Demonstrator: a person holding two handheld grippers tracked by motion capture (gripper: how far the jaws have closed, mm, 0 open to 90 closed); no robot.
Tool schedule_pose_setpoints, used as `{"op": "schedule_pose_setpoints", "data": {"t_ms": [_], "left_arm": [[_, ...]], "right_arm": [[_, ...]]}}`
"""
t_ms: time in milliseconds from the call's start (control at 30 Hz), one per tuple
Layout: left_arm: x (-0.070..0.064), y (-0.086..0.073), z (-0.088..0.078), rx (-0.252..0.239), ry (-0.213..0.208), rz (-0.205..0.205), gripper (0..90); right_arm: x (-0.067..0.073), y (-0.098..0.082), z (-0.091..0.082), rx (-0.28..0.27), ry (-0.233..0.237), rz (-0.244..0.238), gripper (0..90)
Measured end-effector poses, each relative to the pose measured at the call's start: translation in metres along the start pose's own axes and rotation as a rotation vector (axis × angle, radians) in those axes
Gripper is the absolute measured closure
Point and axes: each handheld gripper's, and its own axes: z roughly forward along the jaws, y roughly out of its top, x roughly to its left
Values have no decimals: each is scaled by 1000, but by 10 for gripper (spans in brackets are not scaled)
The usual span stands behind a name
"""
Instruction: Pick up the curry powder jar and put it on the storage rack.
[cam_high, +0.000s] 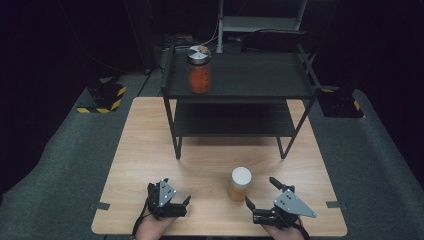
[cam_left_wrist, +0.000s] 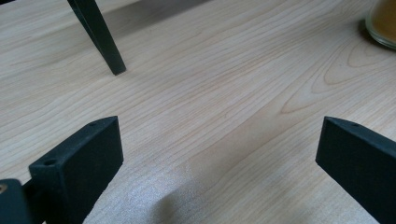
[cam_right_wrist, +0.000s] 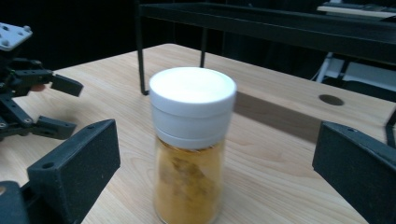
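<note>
The right gripper (cam_right_wrist: 217, 175) has its jaws spread, with the upright white-lidded glass jar of yellow powder (cam_right_wrist: 190, 144) straight ahead between them on the pale wooden table (cam_high: 150, 145) (nearer than the left gripper (cam_high: 181, 197), also spread).

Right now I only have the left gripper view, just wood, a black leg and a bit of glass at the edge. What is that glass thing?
Observer: It is a jar with a white lid and yellow-orange contents, standing upright on the table.
Operator: Is the right gripper on it?
Observer: No. The right gripper is open beside the jar, jaws apart and not touching it.
Operator: Anything on the rack that leg belongs to?
Observer: Yes, a jar with a metal lid and red contents stands at the left end of the black shelf's top level.
</note>
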Motion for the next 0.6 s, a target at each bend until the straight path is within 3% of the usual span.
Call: {"op": "schedule_pose_setpoints", "data": {"t_ms": [300, 600], "left_arm": [[2, -4, -2, -22, -9, -5, 9], [2, -7, -3, -36, -11, -4, 9]], "right_arm": [[5, 8, 16, 6, 20, -16, 11], [3, 6, 32, 7, 30, 1, 75]]}}
